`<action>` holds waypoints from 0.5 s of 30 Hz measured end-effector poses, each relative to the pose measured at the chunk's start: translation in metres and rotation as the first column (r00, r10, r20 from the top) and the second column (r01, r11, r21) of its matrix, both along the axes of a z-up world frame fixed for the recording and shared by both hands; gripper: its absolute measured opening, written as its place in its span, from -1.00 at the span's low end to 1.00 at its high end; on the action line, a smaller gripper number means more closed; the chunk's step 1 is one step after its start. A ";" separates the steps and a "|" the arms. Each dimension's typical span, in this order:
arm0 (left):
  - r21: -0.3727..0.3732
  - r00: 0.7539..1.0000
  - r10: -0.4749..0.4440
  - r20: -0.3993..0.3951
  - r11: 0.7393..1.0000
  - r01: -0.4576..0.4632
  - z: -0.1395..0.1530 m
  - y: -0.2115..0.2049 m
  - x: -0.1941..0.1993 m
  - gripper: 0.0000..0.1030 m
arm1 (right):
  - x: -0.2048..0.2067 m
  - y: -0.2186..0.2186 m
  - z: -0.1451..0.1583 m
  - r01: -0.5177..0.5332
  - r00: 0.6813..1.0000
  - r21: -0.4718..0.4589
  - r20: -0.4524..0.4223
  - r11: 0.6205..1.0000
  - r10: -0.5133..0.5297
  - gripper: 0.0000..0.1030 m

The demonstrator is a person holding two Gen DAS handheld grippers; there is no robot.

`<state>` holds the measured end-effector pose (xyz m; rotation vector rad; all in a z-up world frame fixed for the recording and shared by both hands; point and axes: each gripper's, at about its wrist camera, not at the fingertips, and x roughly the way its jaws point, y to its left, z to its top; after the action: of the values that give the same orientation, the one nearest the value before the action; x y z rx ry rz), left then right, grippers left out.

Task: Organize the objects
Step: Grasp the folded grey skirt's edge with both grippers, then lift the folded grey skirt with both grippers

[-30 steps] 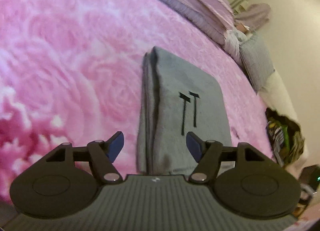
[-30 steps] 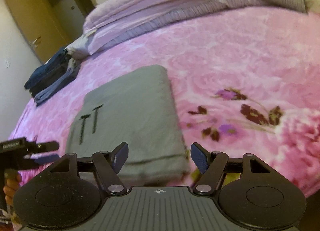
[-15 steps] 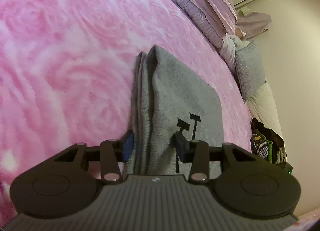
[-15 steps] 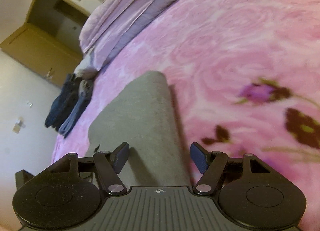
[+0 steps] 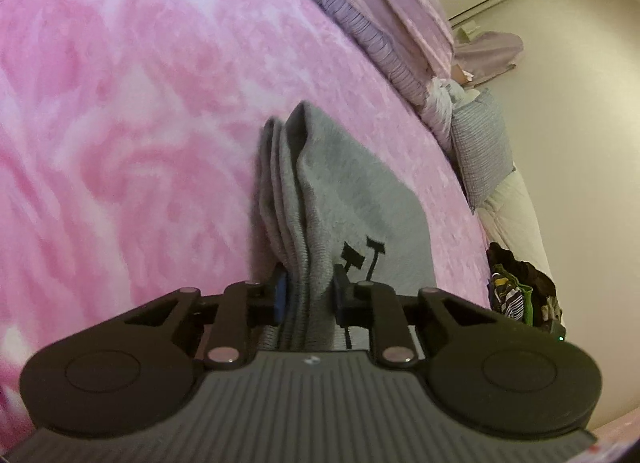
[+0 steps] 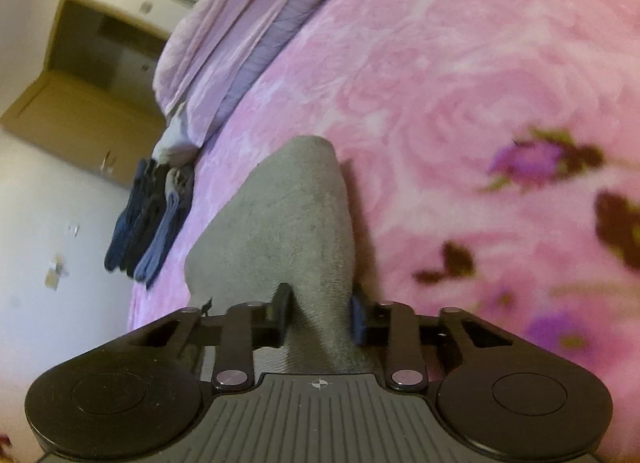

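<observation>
Two grippers are pinching one folded gray cloth point(image 5: 352, 199) that lies on the pink flowery blanket point(image 5: 132, 111). The left gripper point(image 5: 307, 294) squeezes the layered edge, and its jaws are closing. The right gripper point(image 6: 320, 317) squeezes the other side of the cloth, jaws closing too. If one side lifts faster, I think the folds could slip out and the cloth could fall open. Purple bedding point(image 6: 236, 23) and dark blue clothes point(image 6: 150, 219) lie farther off, well apart. Nothing blocks the way.
</observation>
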<state>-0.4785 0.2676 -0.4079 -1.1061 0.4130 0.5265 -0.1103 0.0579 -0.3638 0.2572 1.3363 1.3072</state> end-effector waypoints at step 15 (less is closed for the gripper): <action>0.165 0.983 0.132 -0.131 0.980 -0.110 0.036 0.015 -0.052 -0.52 | -0.063 -0.033 0.028 -0.026 0.992 -0.041 0.120 0.999 0.031 0.10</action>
<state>-0.5302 0.2829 -0.3718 -0.9486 0.4214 0.7361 -0.1736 0.0244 -0.3356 0.1304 1.2659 1.2990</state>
